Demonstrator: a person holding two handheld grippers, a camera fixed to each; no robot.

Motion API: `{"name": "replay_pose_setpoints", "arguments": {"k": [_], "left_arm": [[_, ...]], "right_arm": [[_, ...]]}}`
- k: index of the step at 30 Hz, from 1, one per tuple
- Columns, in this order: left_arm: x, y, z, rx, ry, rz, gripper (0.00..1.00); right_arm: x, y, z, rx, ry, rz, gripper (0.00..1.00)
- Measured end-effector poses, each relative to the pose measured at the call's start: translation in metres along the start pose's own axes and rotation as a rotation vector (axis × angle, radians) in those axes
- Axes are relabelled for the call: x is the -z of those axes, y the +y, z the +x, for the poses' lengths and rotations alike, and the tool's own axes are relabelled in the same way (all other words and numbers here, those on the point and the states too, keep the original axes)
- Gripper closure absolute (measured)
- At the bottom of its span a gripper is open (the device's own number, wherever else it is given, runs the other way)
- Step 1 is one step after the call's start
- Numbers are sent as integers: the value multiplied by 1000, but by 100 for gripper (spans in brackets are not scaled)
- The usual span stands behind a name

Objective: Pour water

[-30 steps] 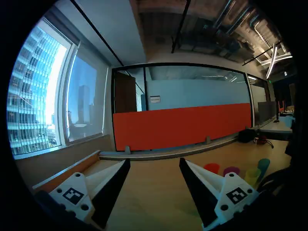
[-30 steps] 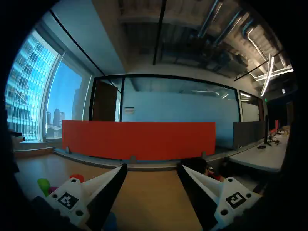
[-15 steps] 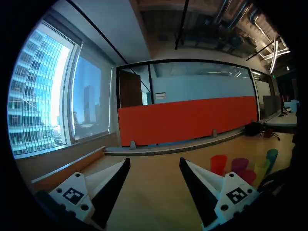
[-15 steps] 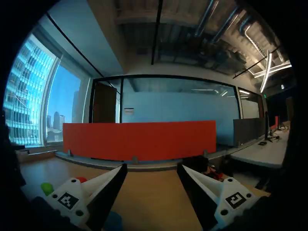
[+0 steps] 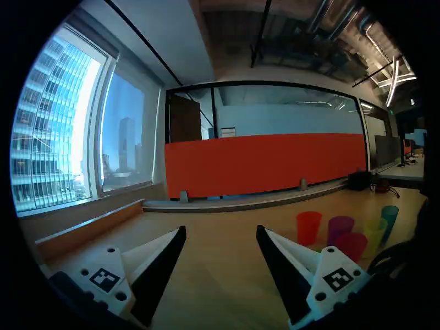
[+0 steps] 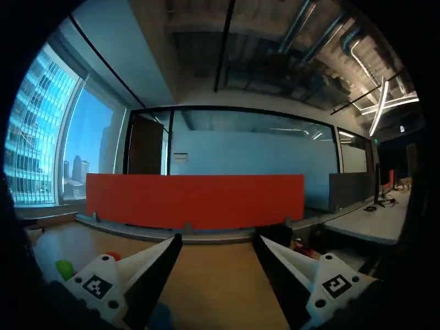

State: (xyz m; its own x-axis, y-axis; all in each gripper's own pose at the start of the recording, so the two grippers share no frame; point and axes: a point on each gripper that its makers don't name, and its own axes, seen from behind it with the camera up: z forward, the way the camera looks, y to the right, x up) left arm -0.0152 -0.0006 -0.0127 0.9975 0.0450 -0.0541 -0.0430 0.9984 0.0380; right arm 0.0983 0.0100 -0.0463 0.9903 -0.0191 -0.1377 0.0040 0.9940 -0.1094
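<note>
we find left gripper (image 5: 220, 229) and right gripper (image 6: 217, 237) apart; open tabletop (image 5: 220, 280) before the orange partition (image 5: 264, 165); coloured cups (image 5: 340, 228) there, contents unseen.

The right gripper (image 6: 217, 237) hides most of the red cup (image 6: 113, 256) and the foot of the green cup (image 6: 65, 269)

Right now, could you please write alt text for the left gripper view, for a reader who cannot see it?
The left gripper is open and holds nothing, above a wooden table. Five coloured cups stand in a cluster to its right; an orange partition and tall windows lie behind.
</note>
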Motion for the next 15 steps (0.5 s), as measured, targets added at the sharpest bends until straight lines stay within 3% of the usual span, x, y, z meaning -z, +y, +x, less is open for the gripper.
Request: {"name": "replay_pose_setpoints", "arguments": {"k": [15], "left_arm": [[-8,14,-20,2,-11,-14,5]], "right_arm": [[-1,-3,0,6,-5,7,0]]}}
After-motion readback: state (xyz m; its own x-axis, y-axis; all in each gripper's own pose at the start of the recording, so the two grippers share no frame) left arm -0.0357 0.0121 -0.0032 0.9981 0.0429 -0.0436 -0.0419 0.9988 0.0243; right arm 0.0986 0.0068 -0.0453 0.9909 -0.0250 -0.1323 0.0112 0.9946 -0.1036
